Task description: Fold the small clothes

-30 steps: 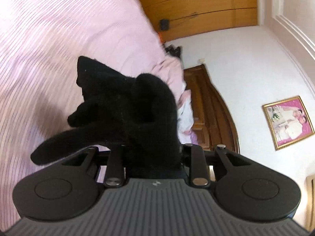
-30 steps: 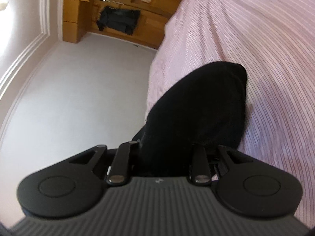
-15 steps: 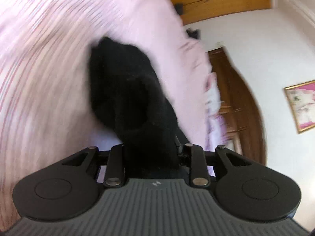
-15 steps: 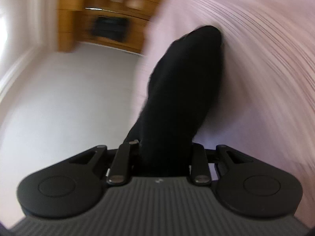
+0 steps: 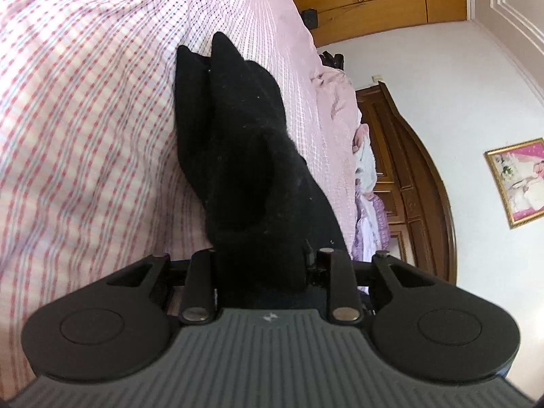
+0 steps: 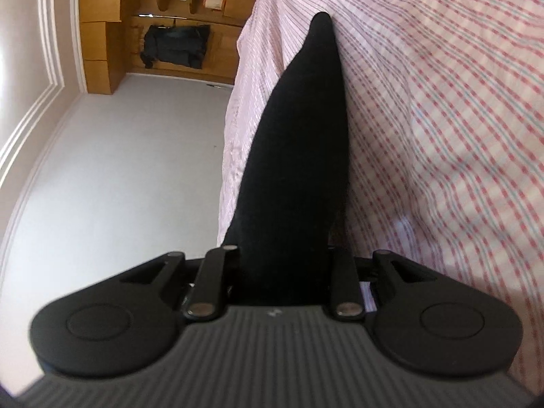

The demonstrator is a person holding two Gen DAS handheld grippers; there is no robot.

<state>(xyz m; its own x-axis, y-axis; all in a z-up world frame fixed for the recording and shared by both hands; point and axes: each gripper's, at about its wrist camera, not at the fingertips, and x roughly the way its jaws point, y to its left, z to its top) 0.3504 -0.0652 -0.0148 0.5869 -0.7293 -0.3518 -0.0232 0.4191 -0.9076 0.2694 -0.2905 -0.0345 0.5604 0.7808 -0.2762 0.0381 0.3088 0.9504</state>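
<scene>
Both the left gripper (image 5: pixel 261 272) and right gripper (image 6: pixel 282 272) seem clamped on a black garment (image 5: pixel 238 142) lying against the checked bedsheet (image 5: pixel 85 119), jaws hidden by cloth.

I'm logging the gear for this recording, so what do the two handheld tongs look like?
Both look identical: the left tongs and right tongs have a matte black frame with two round discs at the sides, a grey ribbed top plate bearing a tiny pale logo, and black link arms with silver pivot pins. No cables, hands or sleeves show.
</scene>
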